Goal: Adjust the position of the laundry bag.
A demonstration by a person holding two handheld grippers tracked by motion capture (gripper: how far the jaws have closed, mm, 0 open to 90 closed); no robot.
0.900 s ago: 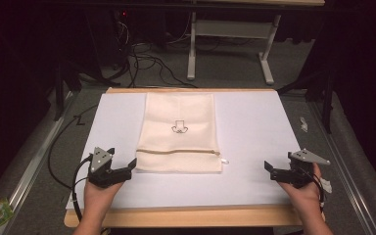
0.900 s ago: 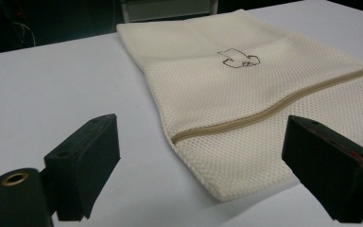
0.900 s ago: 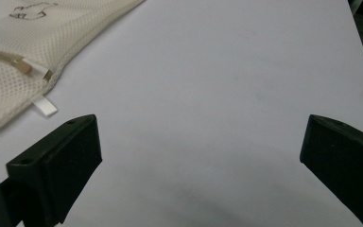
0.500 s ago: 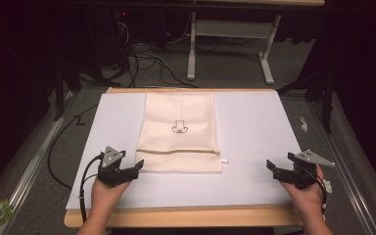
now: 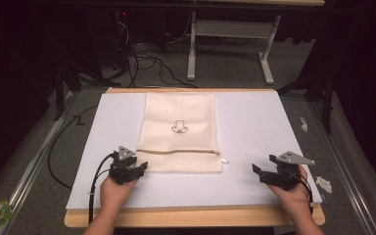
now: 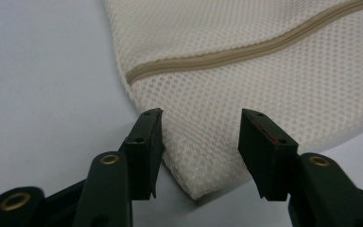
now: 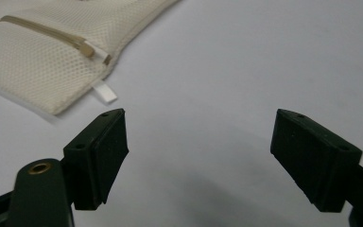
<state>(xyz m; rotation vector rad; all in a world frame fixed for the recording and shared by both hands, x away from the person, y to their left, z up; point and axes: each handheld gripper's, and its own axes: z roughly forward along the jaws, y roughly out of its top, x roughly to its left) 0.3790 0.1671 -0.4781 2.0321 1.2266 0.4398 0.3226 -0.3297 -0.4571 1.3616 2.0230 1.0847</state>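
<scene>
A cream mesh bag [image 5: 178, 132] with a tan zipper [image 5: 176, 152] lies flat on the white board [image 5: 254, 127], a small dark print at its middle. My left gripper [image 5: 139, 168] is open at the bag's near left corner. In the left gripper view that corner [image 6: 203, 184] lies between the two jaws, which stand apart around it [image 6: 201, 137]. My right gripper [image 5: 257, 171] is open over bare board, to the right of the bag. In the right gripper view the zipper pull [image 7: 94, 51] and a white tag [image 7: 105, 91] lie ahead to the left of the gripper [image 7: 196, 137].
The board rests on a wooden table [image 5: 191, 218] whose front edge is just behind my hands. Scraps of white paper [image 5: 323, 183] lie on the floor at the right. A table frame [image 5: 230, 34] and cables stand beyond the far edge.
My left gripper has moved right and forward to the bag's near left corner. The right gripper has shifted slightly left.
</scene>
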